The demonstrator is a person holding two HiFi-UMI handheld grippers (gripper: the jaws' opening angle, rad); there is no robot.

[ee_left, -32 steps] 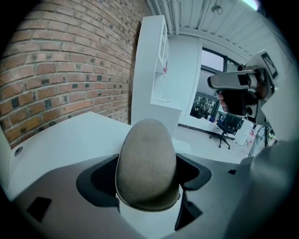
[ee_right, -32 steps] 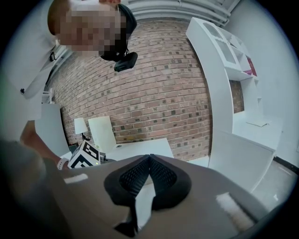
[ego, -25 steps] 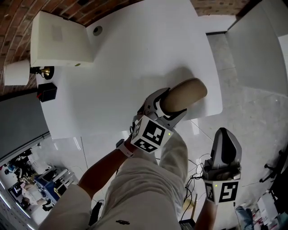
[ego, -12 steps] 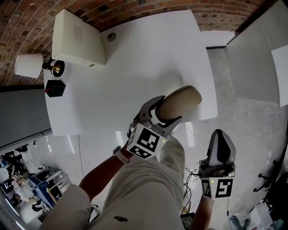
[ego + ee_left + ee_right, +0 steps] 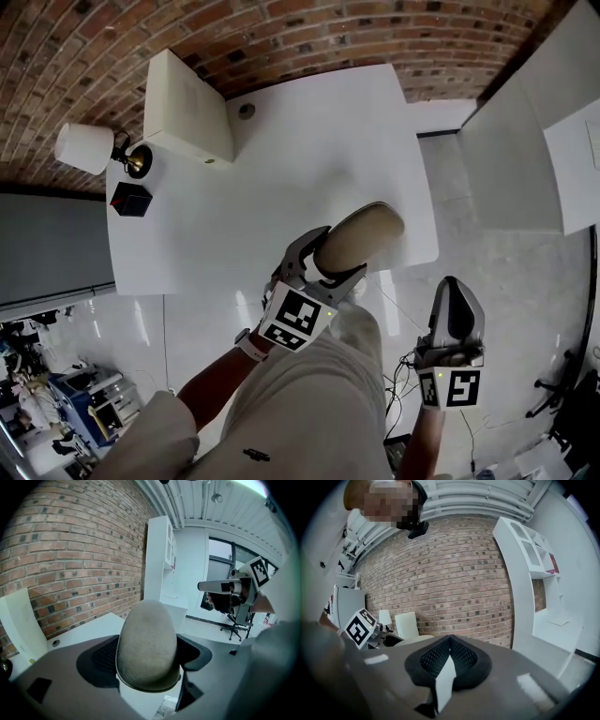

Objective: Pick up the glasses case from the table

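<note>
The beige oval glasses case point(image 5: 359, 236) is held off the white table point(image 5: 281, 178), over its near right edge, with my left gripper point(image 5: 323, 258) shut on it. In the left gripper view the glasses case point(image 5: 146, 645) fills the space between the jaws and my left gripper point(image 5: 147, 667) clamps it from both sides. My right gripper point(image 5: 457, 309) hangs low at the right, beyond the table, over the floor. In the right gripper view my right gripper point(image 5: 449, 660) has its jaws together with nothing between them.
A cream box point(image 5: 187, 108) stands at the table's far left, with a small round object point(image 5: 247, 112) beside it. Off the table's left edge are a white lamp point(image 5: 84, 148) and a black cube point(image 5: 130, 199). A brick wall point(image 5: 281, 37) runs behind; white furniture point(image 5: 525, 131) stands at the right.
The left gripper has lifted the glasses case up from the table toward the near edge. The head view has tilted up, showing more brick wall. The right gripper stays low.
</note>
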